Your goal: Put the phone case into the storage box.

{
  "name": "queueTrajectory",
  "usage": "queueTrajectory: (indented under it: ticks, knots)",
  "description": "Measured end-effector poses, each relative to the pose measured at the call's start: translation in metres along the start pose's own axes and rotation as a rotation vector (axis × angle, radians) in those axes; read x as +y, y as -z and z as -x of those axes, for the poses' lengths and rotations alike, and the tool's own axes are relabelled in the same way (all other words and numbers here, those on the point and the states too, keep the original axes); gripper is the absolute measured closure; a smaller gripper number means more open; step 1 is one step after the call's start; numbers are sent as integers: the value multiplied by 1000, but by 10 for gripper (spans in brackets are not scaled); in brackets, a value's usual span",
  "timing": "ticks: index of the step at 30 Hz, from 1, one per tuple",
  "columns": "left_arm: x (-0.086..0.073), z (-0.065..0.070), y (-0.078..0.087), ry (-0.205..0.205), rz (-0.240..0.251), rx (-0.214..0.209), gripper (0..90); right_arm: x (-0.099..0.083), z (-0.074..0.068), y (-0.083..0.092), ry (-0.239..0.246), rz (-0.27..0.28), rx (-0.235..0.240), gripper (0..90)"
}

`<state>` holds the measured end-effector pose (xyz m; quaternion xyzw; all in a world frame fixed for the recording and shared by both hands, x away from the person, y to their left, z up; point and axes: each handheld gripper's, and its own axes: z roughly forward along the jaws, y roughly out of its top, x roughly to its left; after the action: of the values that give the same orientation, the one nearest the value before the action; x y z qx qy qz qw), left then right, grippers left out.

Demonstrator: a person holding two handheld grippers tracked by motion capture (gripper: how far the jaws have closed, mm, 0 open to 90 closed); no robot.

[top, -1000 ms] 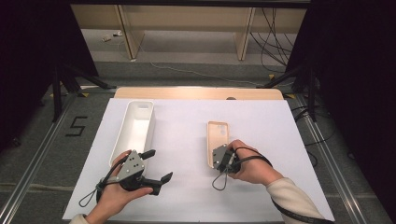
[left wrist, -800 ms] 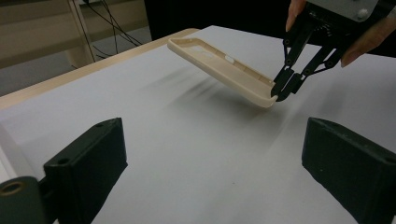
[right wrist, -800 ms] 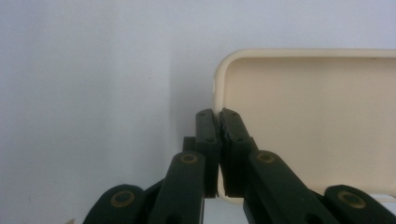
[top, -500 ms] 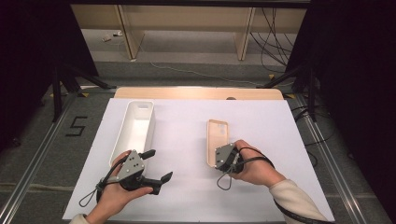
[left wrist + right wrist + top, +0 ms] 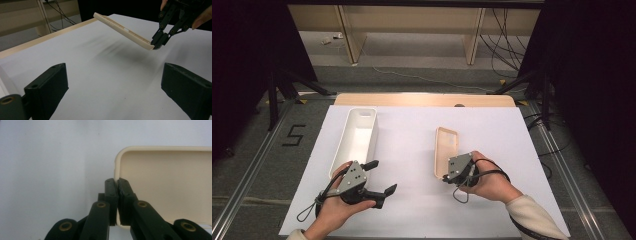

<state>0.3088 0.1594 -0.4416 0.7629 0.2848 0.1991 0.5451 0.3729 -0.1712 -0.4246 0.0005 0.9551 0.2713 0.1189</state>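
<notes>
From the high view, the right hand-held gripper (image 5: 446, 176) is at the near end of a beige phone case (image 5: 446, 151) that lies lengthwise on the white-covered bench (image 5: 412, 210), right of centre, while a long white tray (image 5: 355, 140) sits well apart on the left side. The left hand-held gripper (image 5: 381, 176) rests just off the tray's near end with its jaws spread and nothing between them. From above, the case looks as if it might be lying flat. The left gripper view corrects that: its own two black jaws stand wide apart over bare bench, and beyond them the right hand-held gripper (image 5: 157, 43) pinches one end of the phone case (image 5: 122, 29), which slants upward away from the grip, clear of the surface, with a soft shadow beneath it. The right gripper view gives the grip itself: the jaws are pressed together on the thin side wall of the phone case (image 5: 172, 185) near a rounded corner, one pad outside the wall and one inside the hollow. That is a narrow hold on a thin lip, so the step is probably best done slowly, keeping the pinch firm and the wrist steady so the long free end does not swing or twist out. If the case is bound for the tray, it should be carried high enough to clear the rim.
</notes>
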Motion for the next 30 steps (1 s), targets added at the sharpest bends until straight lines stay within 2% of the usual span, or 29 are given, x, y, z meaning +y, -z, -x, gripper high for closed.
queueTrajectory:
  ticks: [15,24,30]
  knots:
    - [0,0,0,3,-1,5,69,-2,-6,7,-19,102,9,881]
    - [1,-1,0,10,0,7,74,-3,-10,9,-18,129,16,880]
    - [7,-3,-2,34,0,17,77,-2,-15,11,-5,145,11,880]
